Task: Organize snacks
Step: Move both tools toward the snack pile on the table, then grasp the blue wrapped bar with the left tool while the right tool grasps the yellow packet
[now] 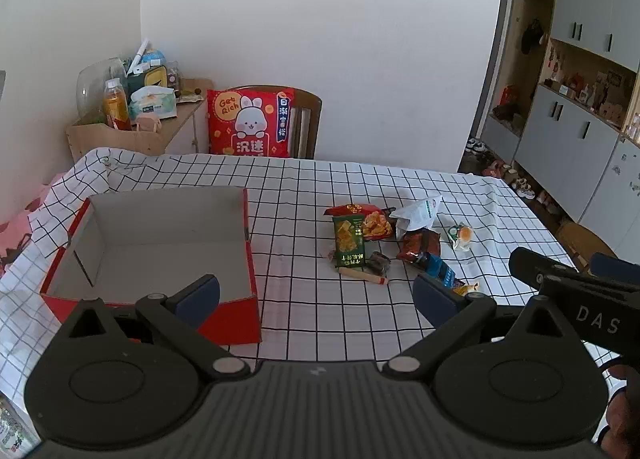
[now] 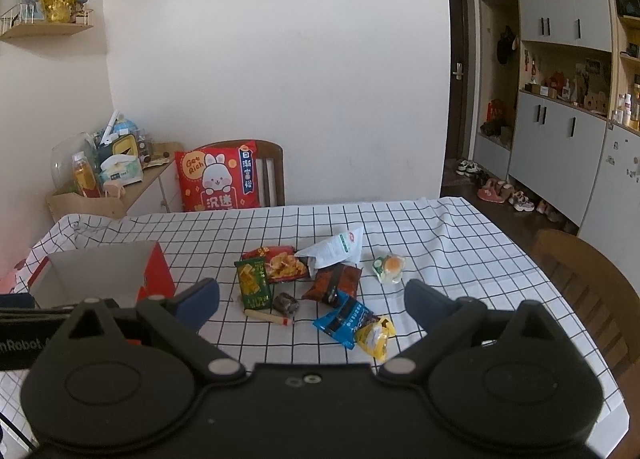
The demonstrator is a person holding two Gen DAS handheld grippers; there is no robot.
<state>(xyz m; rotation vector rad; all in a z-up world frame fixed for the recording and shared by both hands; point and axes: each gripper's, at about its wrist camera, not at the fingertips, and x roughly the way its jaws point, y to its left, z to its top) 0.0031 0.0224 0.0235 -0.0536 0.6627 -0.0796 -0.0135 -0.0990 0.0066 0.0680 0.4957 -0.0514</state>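
right of the empty red box (image 1: 160,243), every snack packet (image 2: 320,283) waits unsorted; both grippers (image 1: 316,295) (image 2: 312,299) gape wide, holding nothing.

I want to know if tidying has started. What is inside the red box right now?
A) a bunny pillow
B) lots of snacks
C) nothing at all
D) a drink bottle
C: the red box shows only its bare pale floor, while the snacks lie in a pile on the checked tablecloth beside it.
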